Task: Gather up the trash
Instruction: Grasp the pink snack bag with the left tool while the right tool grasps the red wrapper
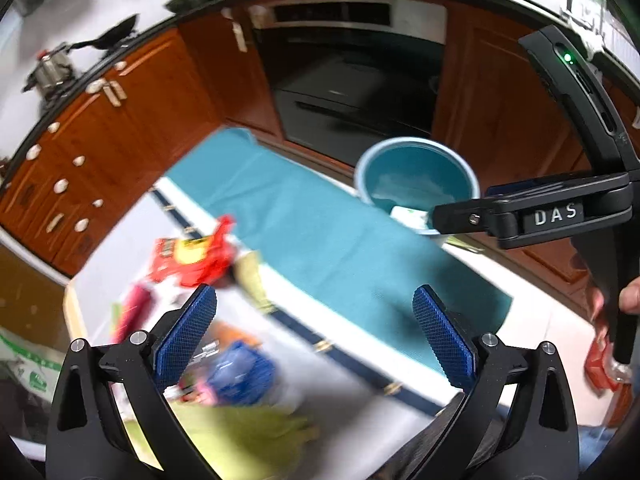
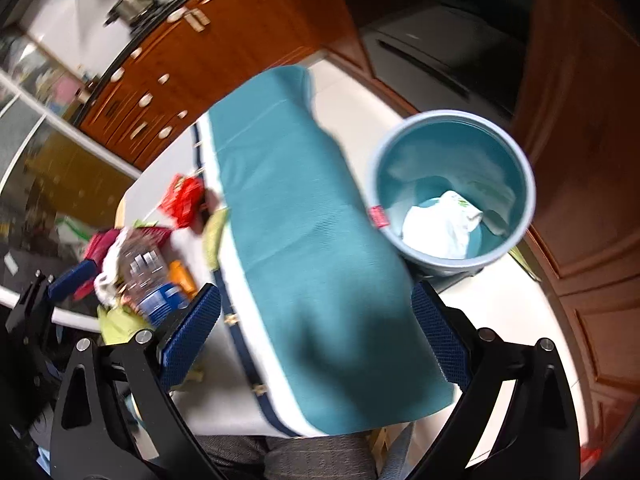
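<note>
Both grippers stand wide and empty above a white worktop (image 2: 240, 364) with a teal runner (image 2: 304, 216). The trash pile (image 2: 144, 264), a clear bottle, red wrapper (image 1: 192, 258) and green scraps, lies to the left, nearest the left gripper (image 1: 316, 336). The right gripper (image 2: 316, 340) is closer to the blue bin (image 2: 452, 192) on the right, which holds a crumpled white bag (image 2: 440, 224).

A cloth (image 2: 304, 248) lay along the middle of the bench (image 2: 520, 312). A bin (image 2: 452, 188) stood at the cloth's right edge, with a crumpled bag (image 2: 440, 228) inside it. A pile of wrappers (image 2: 184, 196) and a bottle (image 2: 148, 276) lay left of the cloth. Cabinets (image 2: 200, 56) and an oven (image 1: 344, 76) stood behind the bench.
</note>
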A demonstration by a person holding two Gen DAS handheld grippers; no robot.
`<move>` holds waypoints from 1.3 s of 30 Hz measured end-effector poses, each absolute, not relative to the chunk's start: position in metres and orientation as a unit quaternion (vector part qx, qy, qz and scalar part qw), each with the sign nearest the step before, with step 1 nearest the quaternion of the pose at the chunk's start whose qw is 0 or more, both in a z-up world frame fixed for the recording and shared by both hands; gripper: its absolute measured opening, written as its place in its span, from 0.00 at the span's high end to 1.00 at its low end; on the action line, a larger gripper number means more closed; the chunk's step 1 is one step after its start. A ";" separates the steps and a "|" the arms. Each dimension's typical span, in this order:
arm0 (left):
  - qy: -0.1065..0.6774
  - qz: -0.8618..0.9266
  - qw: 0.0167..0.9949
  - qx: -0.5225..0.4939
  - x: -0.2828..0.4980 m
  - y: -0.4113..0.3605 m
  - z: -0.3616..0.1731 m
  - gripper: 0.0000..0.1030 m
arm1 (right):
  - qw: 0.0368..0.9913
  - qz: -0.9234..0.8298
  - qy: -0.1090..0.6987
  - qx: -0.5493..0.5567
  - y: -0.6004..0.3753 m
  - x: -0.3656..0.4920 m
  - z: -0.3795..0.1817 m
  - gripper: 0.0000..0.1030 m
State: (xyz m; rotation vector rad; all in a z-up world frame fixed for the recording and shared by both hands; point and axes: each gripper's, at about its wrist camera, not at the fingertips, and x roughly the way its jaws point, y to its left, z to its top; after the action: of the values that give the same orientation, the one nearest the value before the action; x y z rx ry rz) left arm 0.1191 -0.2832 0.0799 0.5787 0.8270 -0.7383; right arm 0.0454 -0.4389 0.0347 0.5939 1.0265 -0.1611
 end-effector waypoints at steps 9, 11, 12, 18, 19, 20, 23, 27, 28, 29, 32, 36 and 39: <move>0.383 -0.264 0.848 0.252 0.165 -0.181 0.095 0.04 | 0.834 -0.034 0.497 0.236 -0.373 0.087 0.052 0.11; 0.396 -0.250 0.851 0.238 0.178 -0.161 0.091 0.04 | 0.834 -0.026 0.500 0.232 -0.362 0.096 0.053 0.11; 0.404 -0.247 0.850 0.231 0.184 -0.152 0.089 0.04 | 0.833 -0.023 0.503 0.230 -0.357 0.101 0.053 0.11; 0.424 -0.241 0.846 0.217 0.203 -0.136 0.075 0.04 | 0.828 -0.010 0.515 0.222 -0.338 0.123 0.049 0.11; 0.427 -0.238 0.845 0.218 0.207 -0.137 0.071 0.04 | 0.827 -0.010 0.516 0.221 -0.337 0.125 0.048 0.11; 0.427 -0.234 0.845 0.219 0.210 -0.137 0.069 0.04 | 0.827 -0.010 0.517 0.221 -0.336 0.127 0.047 0.11; 0.424 -0.233 0.849 0.210 0.218 -0.133 0.066 0.04 | 0.824 -0.013 0.521 0.223 -0.335 0.135 0.044 0.11; 0.415 -0.242 0.853 0.204 0.225 -0.132 0.068 0.12 | 0.818 -0.016 0.531 0.222 -0.337 0.147 0.038 0.11; 0.417 -0.245 0.851 0.206 0.227 -0.134 0.067 0.15 | 0.817 -0.015 0.531 0.226 -0.338 0.152 0.036 0.11; 0.418 -0.249 0.848 0.209 0.228 -0.136 0.066 0.15 | 0.815 -0.015 0.531 0.231 -0.340 0.156 0.034 0.11; 0.421 -0.253 0.841 0.225 0.231 -0.144 0.060 0.16 | 0.809 -0.013 0.529 0.256 -0.344 0.173 0.028 0.11; 0.431 -0.256 0.834 0.230 0.240 -0.147 0.051 0.23 | 0.806 -0.012 0.535 0.255 -0.342 0.200 0.018 0.11; 0.443 -0.258 0.830 0.219 0.250 -0.146 0.046 0.63 | 0.804 -0.002 0.536 0.258 -0.338 0.220 0.009 0.11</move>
State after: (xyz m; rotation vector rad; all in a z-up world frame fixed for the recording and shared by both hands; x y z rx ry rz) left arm 0.2496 -0.1459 0.0463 0.4650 0.9405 -0.5477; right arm 0.2195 -0.3385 0.0093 0.5516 1.1473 -0.0036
